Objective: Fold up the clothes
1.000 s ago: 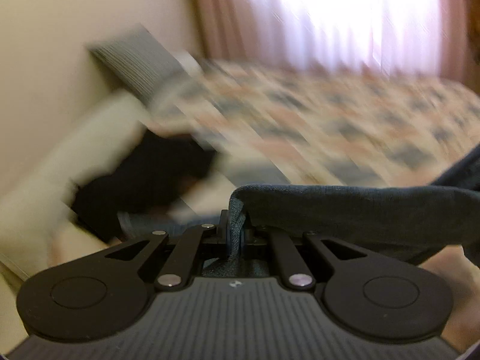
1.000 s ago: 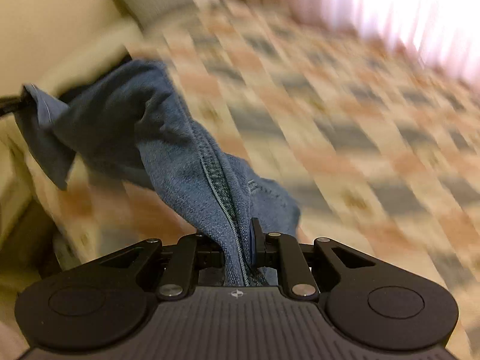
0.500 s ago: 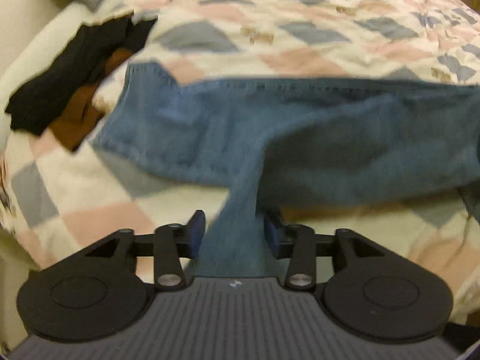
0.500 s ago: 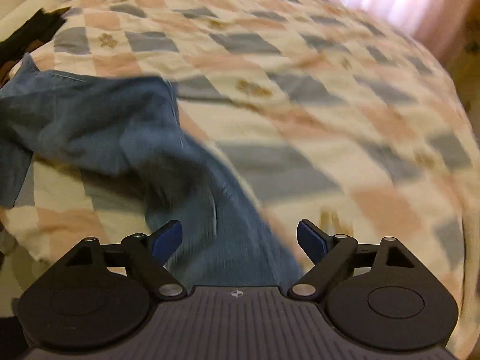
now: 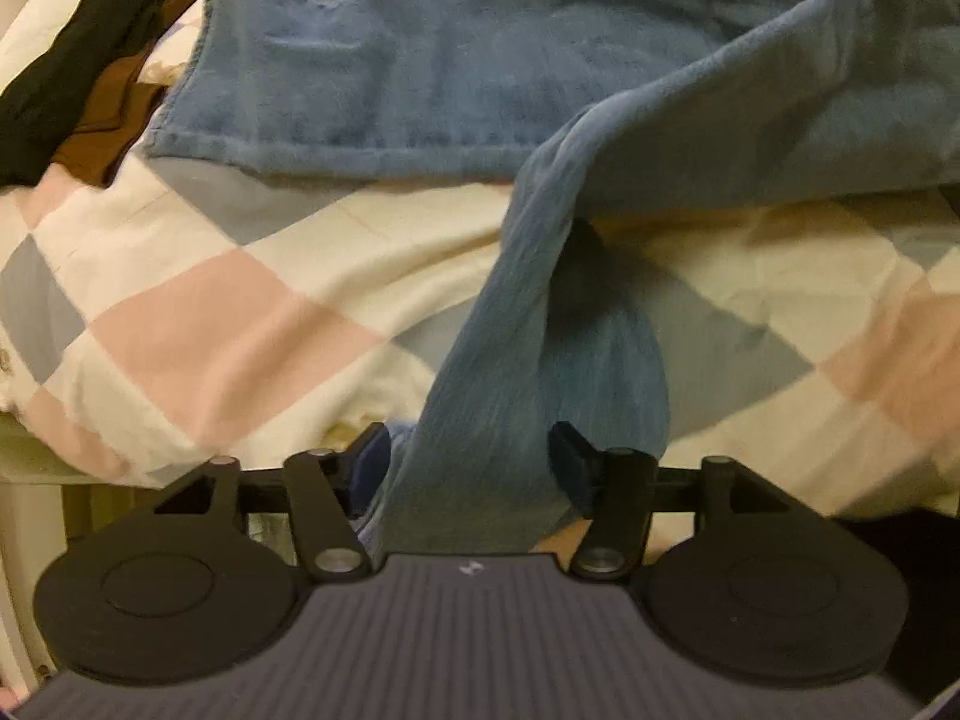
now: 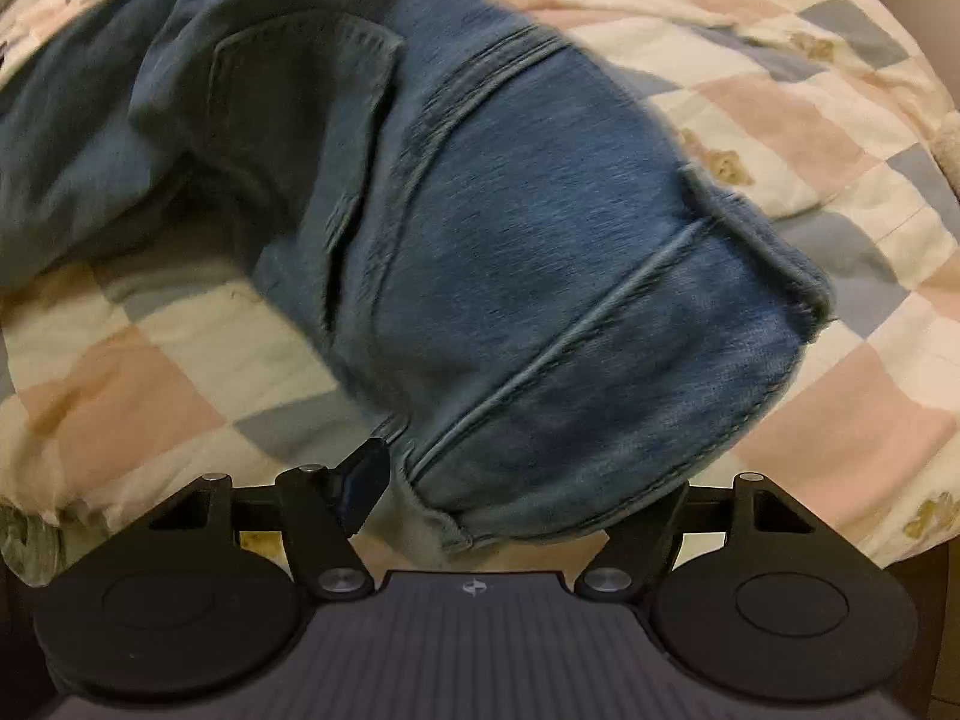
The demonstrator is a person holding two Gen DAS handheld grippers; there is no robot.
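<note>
Item: one pair of blue jeans (image 5: 480, 60), laid across the checked quilt (image 5: 198, 312), which serves as landmark for all entries.

Progress, as judged: early. The jeans are spread on the quilt but no tidy fold shows; one leg lies flat across the far side, a second length twists toward the near edge, and the waist end is bunched. Straightening and every fold remain to be done.

Count, left to right:
- Black garment (image 5: 66, 60), one, at the quilt's far-left corner.
- Brown garment (image 5: 114, 120), one, touching the black one, just beside the jeans' hem. Both look unfolded.
- Left gripper (image 5: 468, 465), one, at the quilt's near edge. Jaws parted; the twisted leg runs between them, apparently loose, not pinched.
- Jeans, one pair; in the right wrist view (image 6: 510, 210) the waistband and pocket end mounds on the quilt's near side.
- Right gripper (image 6: 522, 498), one, at the near edge. Jaws wide apart; denim drapes over the gap, right fingertip hidden beneath it. No grip is evident.
</note>
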